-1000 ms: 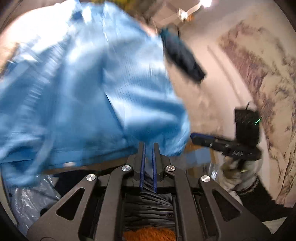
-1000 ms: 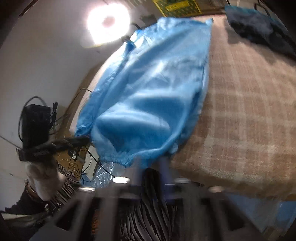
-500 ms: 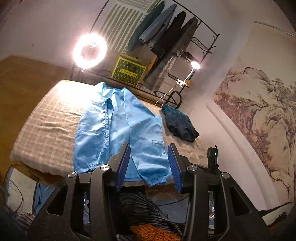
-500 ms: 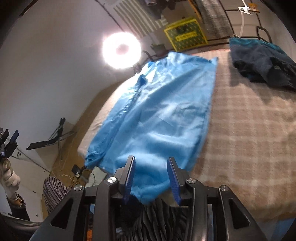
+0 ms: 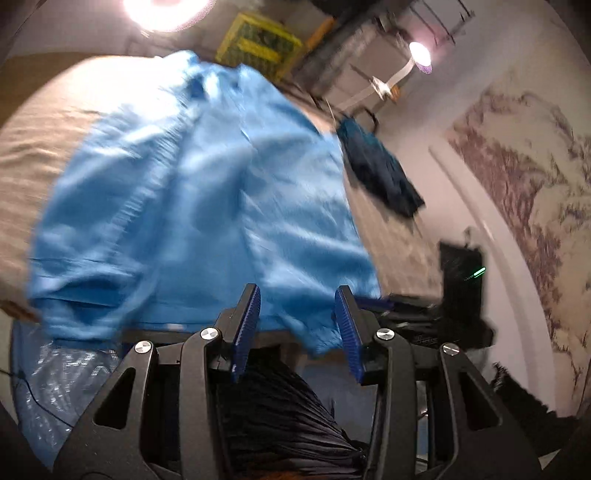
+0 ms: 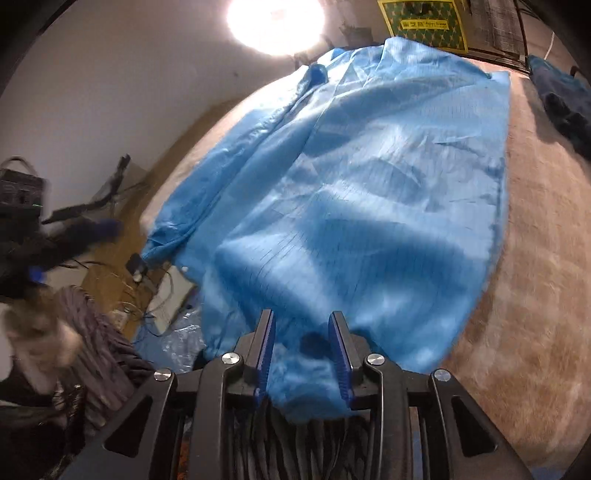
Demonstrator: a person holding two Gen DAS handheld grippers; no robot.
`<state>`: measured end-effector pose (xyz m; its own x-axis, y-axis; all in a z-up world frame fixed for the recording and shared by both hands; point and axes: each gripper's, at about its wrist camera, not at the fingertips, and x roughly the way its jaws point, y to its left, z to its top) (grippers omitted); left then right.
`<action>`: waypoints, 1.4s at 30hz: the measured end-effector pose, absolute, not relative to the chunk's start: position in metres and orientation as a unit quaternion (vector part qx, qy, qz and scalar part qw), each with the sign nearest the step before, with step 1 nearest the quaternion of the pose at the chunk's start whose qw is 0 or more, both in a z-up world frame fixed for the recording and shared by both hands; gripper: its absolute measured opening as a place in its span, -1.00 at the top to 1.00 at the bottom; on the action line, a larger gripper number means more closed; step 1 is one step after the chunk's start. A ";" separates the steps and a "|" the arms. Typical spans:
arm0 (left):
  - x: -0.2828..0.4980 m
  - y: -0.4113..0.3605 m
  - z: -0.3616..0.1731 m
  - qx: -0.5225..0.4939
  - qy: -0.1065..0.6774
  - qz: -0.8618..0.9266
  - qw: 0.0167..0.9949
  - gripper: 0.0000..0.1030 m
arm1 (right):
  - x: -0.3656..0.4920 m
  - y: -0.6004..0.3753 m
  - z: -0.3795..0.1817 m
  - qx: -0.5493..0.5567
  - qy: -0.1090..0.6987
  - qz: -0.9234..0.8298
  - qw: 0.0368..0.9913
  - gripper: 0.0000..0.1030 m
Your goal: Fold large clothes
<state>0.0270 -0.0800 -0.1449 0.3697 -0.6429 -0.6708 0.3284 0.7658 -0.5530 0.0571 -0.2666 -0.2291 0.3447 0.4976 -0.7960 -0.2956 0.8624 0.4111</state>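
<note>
A large light-blue coat point(image 6: 369, 177) lies spread on the bed, its lower edge hanging over the near side. My right gripper point(image 6: 302, 325) is at that edge. Its jaws are closing, with a bunched sleeve end point(image 6: 306, 387) between the fingers, not visibly clamped. My left gripper point(image 5: 298, 299) stands open just before the coat point(image 5: 192, 192); a cuff point(image 5: 317, 339) hangs behind the gap, and nothing is gripped. The right gripper also shows, blurred, at the right in the left wrist view. The left one is a dark blur at the left in the right wrist view.
The bed carries a tan plaid blanket point(image 6: 546, 258). A dark blue garment point(image 5: 380, 177) lies at its far right. A ring light point(image 6: 275, 22), a yellow crate point(image 5: 262, 44) and a clothes rack stand behind. Cables point(image 6: 147, 280) and a blue plastic bag point(image 5: 66, 373) lie on the floor.
My left gripper, shut a second ago, has opened; it drew far back from the bed and is now close to the coat again. My right gripper's jaws have narrowed around the sleeve end.
</note>
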 end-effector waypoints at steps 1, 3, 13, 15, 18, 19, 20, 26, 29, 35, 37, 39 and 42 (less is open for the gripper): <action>0.028 -0.092 -0.149 -0.159 0.480 -0.308 0.806 0.19 | 0.051 -0.276 -0.222 0.109 0.507 0.249 0.818 0.34; 0.030 -0.122 -0.157 -0.133 0.487 -0.322 0.801 0.19 | 0.043 -0.292 -0.211 0.119 0.490 0.244 0.829 0.25; 0.031 -0.240 -0.181 0.002 0.497 -0.354 0.792 -0.14 | 0.020 -0.399 -0.180 0.145 0.429 0.130 0.882 -0.18; 0.033 -0.260 -0.187 0.039 0.497 -0.344 0.796 -0.29 | 0.024 -0.422 -0.179 0.174 0.423 0.120 0.881 -0.27; 0.042 -0.277 -0.203 0.076 0.517 -0.318 0.791 -0.29 | 0.034 -0.448 -0.179 0.213 0.413 0.121 0.877 -0.28; 0.044 -0.281 -0.207 0.085 0.515 -0.311 0.794 -0.29 | 0.040 -0.454 -0.179 0.221 0.410 0.122 0.876 -0.28; 0.044 -0.284 -0.209 0.095 0.508 -0.308 0.799 -0.29 | 0.042 -0.457 -0.179 0.227 0.408 0.125 0.875 -0.28; 0.047 -0.284 -0.214 0.139 0.458 -0.313 0.820 0.80 | 0.087 -0.467 -0.188 0.262 0.402 0.140 0.866 -0.28; 0.067 -0.258 -0.208 0.028 0.509 -0.334 0.793 0.84 | 0.114 -0.466 -0.194 0.279 0.402 0.142 0.861 -0.28; 0.067 -0.230 -0.182 -0.079 0.513 -0.376 0.768 0.85 | 0.183 -0.471 -0.212 0.318 0.393 0.136 0.852 -0.28; 0.069 -0.222 -0.180 -0.104 0.517 -0.379 0.760 0.85 | 0.210 -0.472 -0.220 0.322 0.394 0.127 0.851 -0.28; 0.073 -0.217 -0.180 -0.114 0.516 -0.380 0.759 0.85 | 0.236 -0.473 -0.230 0.336 0.394 0.124 0.846 -0.28; 0.076 -0.215 -0.183 -0.103 0.514 -0.374 0.765 0.85 | 0.270 -0.470 -0.245 0.353 0.400 0.117 0.838 -0.26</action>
<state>0.0756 -0.2155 -0.1825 0.1921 -0.6790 -0.7085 0.4666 0.6983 -0.5428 0.2698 -0.4705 -0.2447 0.6527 0.4789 -0.5871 0.0861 0.7230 0.6855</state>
